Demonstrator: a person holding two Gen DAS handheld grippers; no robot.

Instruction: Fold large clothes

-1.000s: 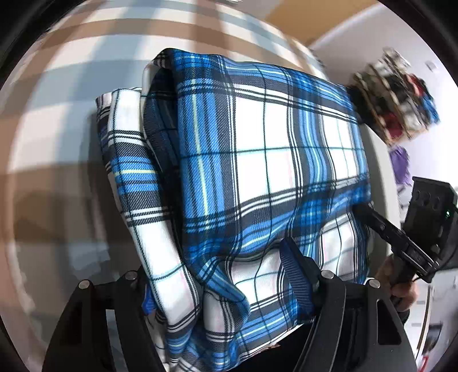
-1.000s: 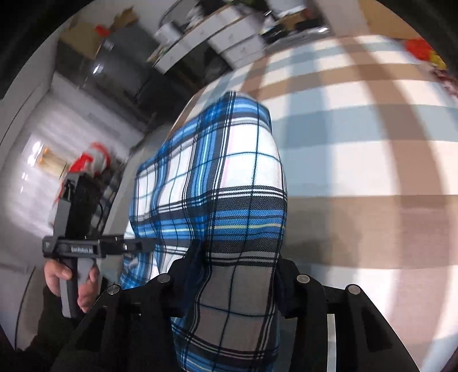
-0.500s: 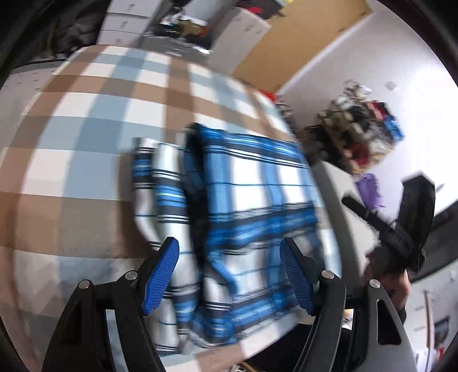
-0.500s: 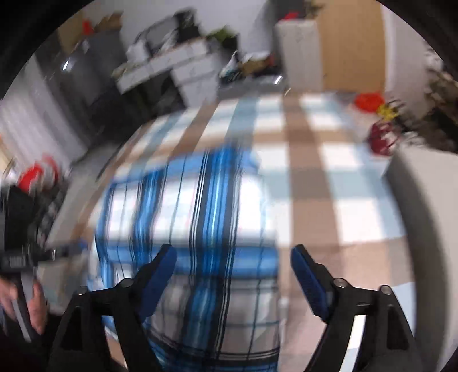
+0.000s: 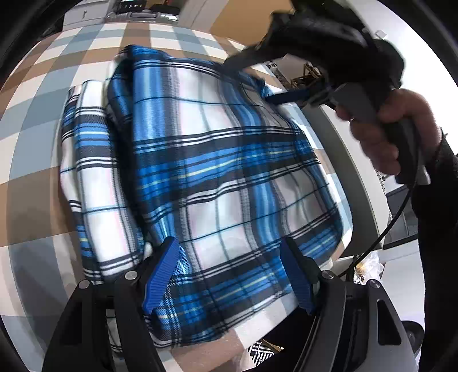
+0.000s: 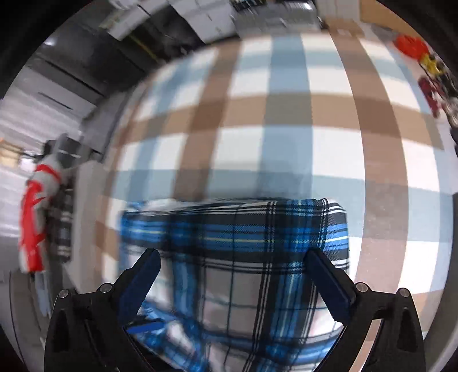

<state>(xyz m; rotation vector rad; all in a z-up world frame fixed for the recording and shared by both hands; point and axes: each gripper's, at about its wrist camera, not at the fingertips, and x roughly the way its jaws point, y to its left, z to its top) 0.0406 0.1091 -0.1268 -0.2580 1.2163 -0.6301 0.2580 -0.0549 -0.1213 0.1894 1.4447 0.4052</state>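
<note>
A blue, white and black plaid shirt [image 5: 217, 171] lies folded in a thick bundle on the checked tablecloth [image 5: 34, 183]. My left gripper [image 5: 230, 271] hovers open over its near edge, with the cloth showing between the blue pads but not pinched. A hand holds my right gripper [image 5: 289, 98] at the shirt's far right corner. In the right wrist view that gripper [image 6: 234, 283] is opening wide above the shirt [image 6: 257, 229]; the fabric lies under and between its fingers [image 6: 329, 286], and they do not press on it.
The brown, blue and white checked cloth [image 6: 286, 128] covers the table beyond the shirt. The table's pale edge [image 5: 343, 160] runs close on the right. White cabinets [image 6: 206, 17] stand behind, red items [image 6: 412, 45] at the far right, and a red-and-white object [image 6: 34, 206] to the left.
Both grippers held folds of the shirt a second ago; now the shirt lies loose on the table. The right jaws have spread wide and that hand has swung to the shirt's far side.
</note>
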